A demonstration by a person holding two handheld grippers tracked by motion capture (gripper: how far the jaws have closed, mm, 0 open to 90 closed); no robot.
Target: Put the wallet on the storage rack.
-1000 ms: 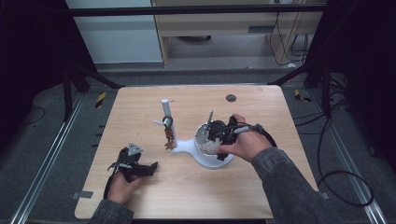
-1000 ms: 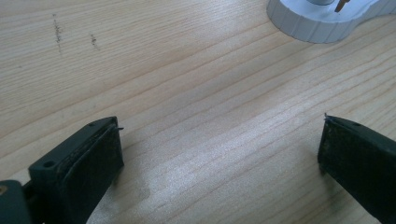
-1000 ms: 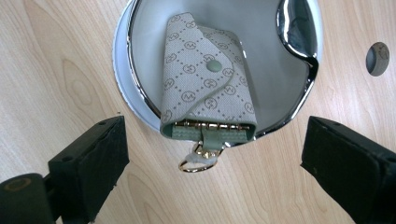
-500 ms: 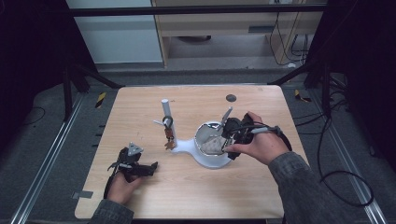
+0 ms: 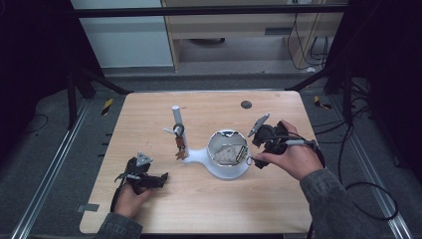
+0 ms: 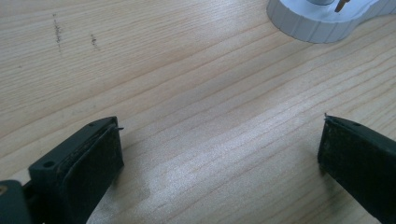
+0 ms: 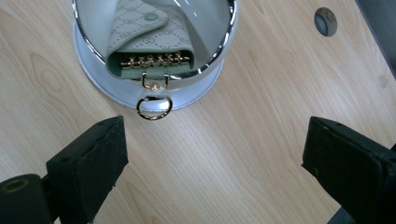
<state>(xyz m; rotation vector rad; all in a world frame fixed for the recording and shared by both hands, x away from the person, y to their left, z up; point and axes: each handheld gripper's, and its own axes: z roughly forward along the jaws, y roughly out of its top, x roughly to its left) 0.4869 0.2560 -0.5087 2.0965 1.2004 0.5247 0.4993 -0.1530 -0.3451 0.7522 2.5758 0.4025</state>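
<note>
Left claw (image 5: 160,178): near the bench's (image 5: 278,209) front left corner, resting low in the hand, jaws spread wide, nothing between them; bare wood ahead in the left gripper view.

White stand (image 5: 196,156): mid-bench, one piece, ribbed base with an upright post (image 5: 176,118) at its left end; small keys or charms (image 5: 179,142) hanging from a peg on the post, too small to itemise. Rigid plastic by the look, light, likely to slide on the wood if nudged.

Dish (image 7: 219,51): round, chrome-rimmed, at the right end of the stand. Smooth, slick rim; poor place for a grip.

Key case (image 7: 140,39): lying inside the dish, flap snapped down, row of gilt hooks at its near edge. Pale patterned leather or imitation, soft and pliable, light, probably yielding under pressure rather than slipping. Judged best taken across the folded body, pads flat on both faces; not fragile.

Ring (image 7: 154,107): gilt, on a short link from the case, hanging out over the dish rim and touching the bench. Thin, hard, slippery; a pinch there liable to let it twist or pop free.

Right claw (image 7: 212,158): just right of the dish, toward the bench's right edge, jaws wide apart, empty, pointed at the ring.
</note>
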